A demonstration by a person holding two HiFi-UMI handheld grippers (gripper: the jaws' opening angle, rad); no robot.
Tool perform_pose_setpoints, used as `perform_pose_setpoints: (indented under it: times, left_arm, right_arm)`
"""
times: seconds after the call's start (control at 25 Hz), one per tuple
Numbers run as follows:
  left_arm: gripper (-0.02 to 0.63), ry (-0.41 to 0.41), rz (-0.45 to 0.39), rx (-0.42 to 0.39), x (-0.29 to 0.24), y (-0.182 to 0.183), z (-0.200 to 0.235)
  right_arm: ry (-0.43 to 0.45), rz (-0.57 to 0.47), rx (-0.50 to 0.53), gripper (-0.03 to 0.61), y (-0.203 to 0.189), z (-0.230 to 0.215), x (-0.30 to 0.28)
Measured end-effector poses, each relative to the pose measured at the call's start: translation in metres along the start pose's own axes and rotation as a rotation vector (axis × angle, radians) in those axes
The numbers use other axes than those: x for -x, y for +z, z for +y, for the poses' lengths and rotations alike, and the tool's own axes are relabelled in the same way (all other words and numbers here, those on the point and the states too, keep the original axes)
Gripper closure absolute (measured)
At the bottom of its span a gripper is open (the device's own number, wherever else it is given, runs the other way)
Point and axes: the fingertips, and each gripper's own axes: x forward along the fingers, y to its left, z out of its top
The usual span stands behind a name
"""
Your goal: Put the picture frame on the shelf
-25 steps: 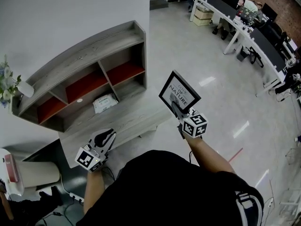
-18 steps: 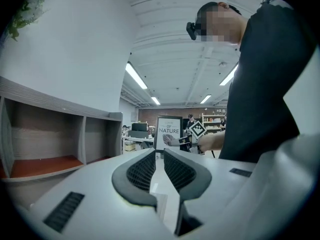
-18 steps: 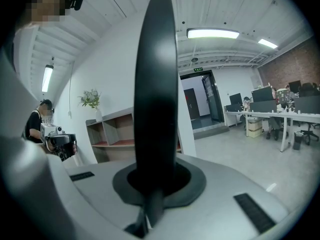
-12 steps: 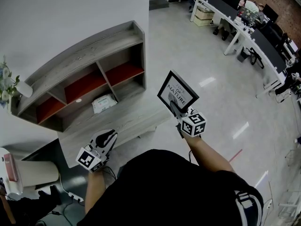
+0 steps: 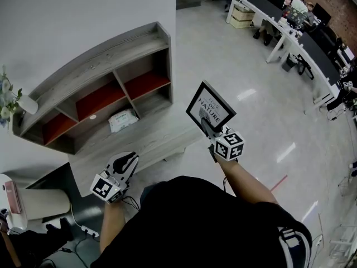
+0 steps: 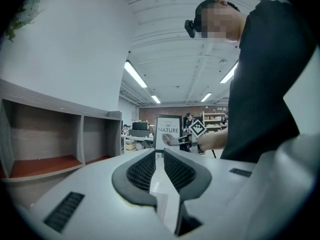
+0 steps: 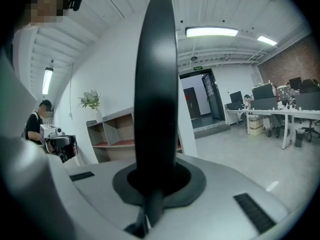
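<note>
Clamping the lower edge of the picture frame (image 5: 212,107), right gripper (image 5: 205,125) has its jaws closed on it and holds it in the air over the floor, well apart from the shelf (image 5: 106,60) to the left; left gripper (image 5: 126,162) hangs low before the shelf, jaws together on nothing. Hazards, as judged: a one-edge pinch may let the frame pivot or slip and drop to the hard floor, and a corner could knock a divider or the white packet (image 5: 123,120) lying in one compartment. Legible print: "OF NATURE" on the frame's face, the smaller line above too small to read
</note>
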Motion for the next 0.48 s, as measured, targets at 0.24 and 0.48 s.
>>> perform_pose_setpoints:
  times: [0.24, 0.48]
  left_arm:
    - [0.557, -0.003, -0.011, 0.004, 0.0036, -0.0028, 0.0002]
    - [0.557, 0.031, 0.042, 0.027, 0.0059, -0.0090, 0.0069]
  right_arm:
    - [0.004, 0.018, -0.008, 0.555, -0.0068, 0.0019, 0.0001]
    - [0.008, 0.020, -0.001, 0.555, -0.0051, 0.0058, -0.0078]
